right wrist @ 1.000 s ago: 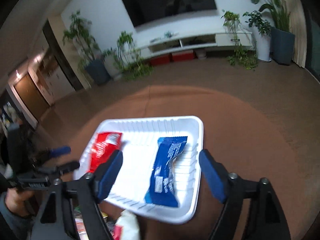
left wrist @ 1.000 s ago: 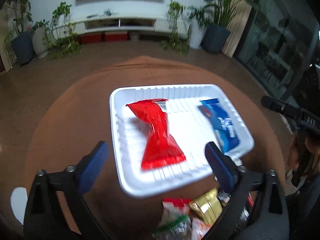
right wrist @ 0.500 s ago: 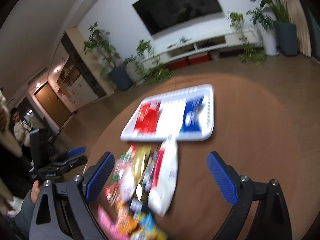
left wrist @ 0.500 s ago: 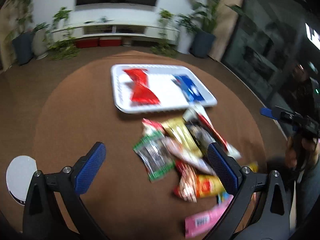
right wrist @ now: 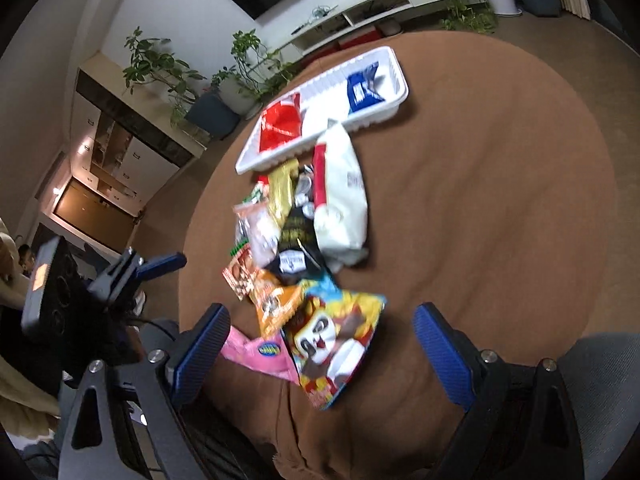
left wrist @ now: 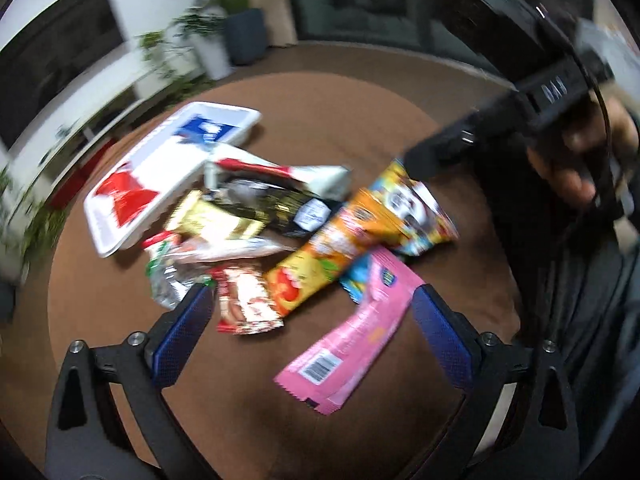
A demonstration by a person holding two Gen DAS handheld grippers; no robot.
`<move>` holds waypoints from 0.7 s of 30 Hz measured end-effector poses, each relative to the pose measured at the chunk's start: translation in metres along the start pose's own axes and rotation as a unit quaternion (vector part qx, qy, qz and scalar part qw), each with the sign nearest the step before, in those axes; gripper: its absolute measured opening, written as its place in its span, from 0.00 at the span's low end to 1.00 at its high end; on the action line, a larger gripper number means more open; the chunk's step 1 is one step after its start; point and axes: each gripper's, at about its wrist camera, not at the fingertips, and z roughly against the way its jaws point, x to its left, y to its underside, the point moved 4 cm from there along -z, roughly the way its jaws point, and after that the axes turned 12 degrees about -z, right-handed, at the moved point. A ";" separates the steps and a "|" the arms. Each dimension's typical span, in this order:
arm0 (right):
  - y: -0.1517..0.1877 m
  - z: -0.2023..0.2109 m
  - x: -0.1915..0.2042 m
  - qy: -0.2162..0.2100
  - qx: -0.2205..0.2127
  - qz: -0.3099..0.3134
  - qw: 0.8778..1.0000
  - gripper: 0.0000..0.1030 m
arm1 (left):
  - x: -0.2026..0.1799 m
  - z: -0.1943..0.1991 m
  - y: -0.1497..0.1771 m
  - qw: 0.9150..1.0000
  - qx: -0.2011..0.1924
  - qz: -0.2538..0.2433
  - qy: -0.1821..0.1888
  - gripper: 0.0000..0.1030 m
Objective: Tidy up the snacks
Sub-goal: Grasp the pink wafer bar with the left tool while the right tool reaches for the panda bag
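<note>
A white tray [left wrist: 224, 114] at the far side of a round brown table holds a red packet [left wrist: 124, 196] and a blue packet [left wrist: 204, 130]. It also shows in the right wrist view [right wrist: 394, 70]. Several snack packets lie in a pile in front of it, among them a pink packet [left wrist: 356, 332], an orange packet [left wrist: 316, 268], a cartoon bag [right wrist: 336, 336] and a white bag [right wrist: 340, 196]. My left gripper [left wrist: 310, 326] is open and empty above the pink packet. My right gripper [right wrist: 320, 352] is open and empty above the cartoon bag.
The brown table [right wrist: 500, 200] has a rounded edge, with floor beyond. Potted plants [right wrist: 240, 68] and a white TV shelf [right wrist: 380, 12] stand at the far wall. A grey chair [right wrist: 604, 376] is at the near right.
Both grippers have pulled back from over the tray to the near side of the table, above the snack pile. Both stay open and empty.
</note>
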 end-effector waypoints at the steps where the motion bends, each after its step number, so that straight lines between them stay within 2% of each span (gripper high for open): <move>1: 0.001 -0.002 -0.002 0.000 0.001 -0.006 1.000 0.93 | -0.004 -0.003 -0.001 1.000 0.005 -0.010 0.010 0.88; 3: 0.002 -0.003 -0.006 -0.003 0.003 -0.016 1.000 0.93 | -0.014 -0.015 -0.002 0.999 0.022 -0.033 0.032 0.74; 6: 0.004 -0.002 -0.006 -0.003 0.002 -0.017 1.000 0.93 | -0.022 -0.030 0.001 0.996 0.051 -0.052 0.050 0.62; 10: 0.005 -0.004 -0.007 -0.003 0.002 -0.020 1.000 0.93 | -0.029 -0.045 0.005 0.993 0.073 -0.068 0.061 0.62; 17: 0.009 -0.005 -0.009 -0.001 0.007 -0.021 1.000 0.93 | -0.027 -0.066 0.009 0.989 0.089 -0.059 0.098 0.34; 21: 0.010 -0.006 -0.008 0.003 0.009 -0.018 1.000 0.93 | -0.026 -0.069 0.009 0.990 0.088 -0.043 0.104 0.29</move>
